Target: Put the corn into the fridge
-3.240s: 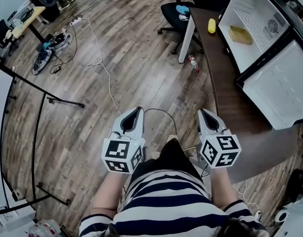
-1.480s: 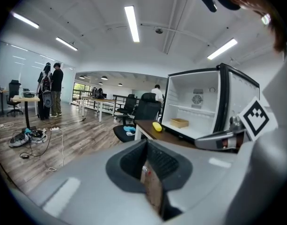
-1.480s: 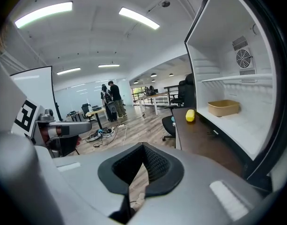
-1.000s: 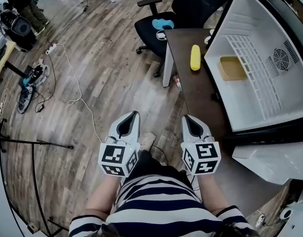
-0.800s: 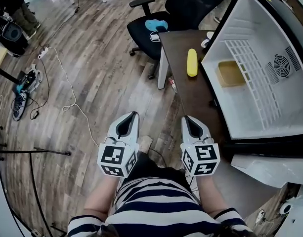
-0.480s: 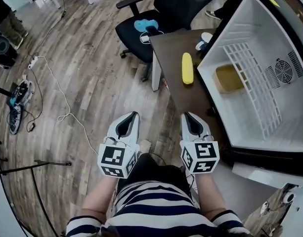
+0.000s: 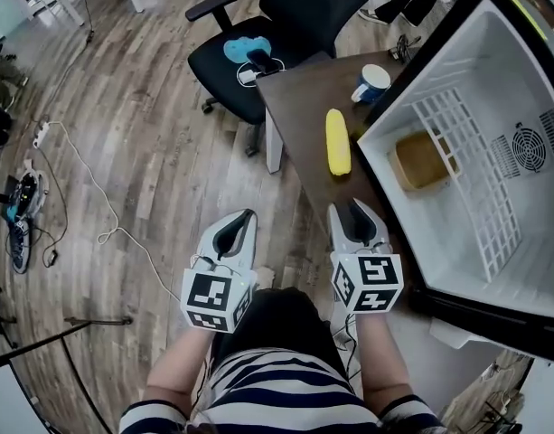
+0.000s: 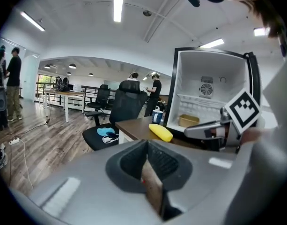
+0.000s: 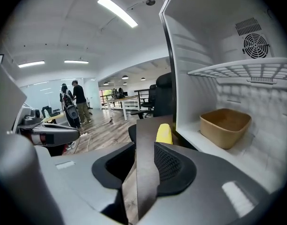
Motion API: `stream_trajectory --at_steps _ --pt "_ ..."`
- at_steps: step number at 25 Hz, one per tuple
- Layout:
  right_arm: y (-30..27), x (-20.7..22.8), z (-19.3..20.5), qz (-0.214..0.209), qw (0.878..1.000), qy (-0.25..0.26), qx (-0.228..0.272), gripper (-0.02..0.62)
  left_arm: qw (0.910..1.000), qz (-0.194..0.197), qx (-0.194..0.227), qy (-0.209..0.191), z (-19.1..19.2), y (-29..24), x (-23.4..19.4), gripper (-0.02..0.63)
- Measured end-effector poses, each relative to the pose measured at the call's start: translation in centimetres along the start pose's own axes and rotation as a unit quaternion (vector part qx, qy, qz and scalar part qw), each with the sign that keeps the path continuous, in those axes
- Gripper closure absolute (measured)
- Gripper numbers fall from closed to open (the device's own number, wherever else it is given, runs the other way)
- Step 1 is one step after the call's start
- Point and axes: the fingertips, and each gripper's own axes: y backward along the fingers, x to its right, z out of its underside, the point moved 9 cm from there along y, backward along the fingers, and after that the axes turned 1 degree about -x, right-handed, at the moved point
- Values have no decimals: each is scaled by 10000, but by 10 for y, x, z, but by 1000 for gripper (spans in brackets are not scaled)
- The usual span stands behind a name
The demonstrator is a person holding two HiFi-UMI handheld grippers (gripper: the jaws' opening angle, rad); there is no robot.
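Note:
A yellow corn cob lies on the brown desk, just left of the open white fridge. It also shows in the left gripper view as corn and past the right jaws as corn. My right gripper hovers short of the corn, at the desk's near end. Its jaws have just been opening, and nothing sits in the gap. My left gripper hangs over the wooden floor left of the desk, tips together and empty.
A tan tub sits on the fridge floor under a wire shelf. A blue-and-white mug stands beyond the corn. A black office chair with a blue item on its seat is at the desk's far end. People stand far off.
The desk, corn and open fridge have come much nearer as both grippers moved forward. The right gripper now reaches the desk's near end, and its jaws have parted.

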Motion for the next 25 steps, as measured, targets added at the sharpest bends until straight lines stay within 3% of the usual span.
stream_trajectory --at_steps 11,25 --pt "-66 25 -20 449 9990 47 -8 435 9999 66 -107 -72 -3 -55 -33 606" --pt "-130 42 -12 1001 9936 123 -504 366 9996 221 -185 -17 6 -98 -58 606"
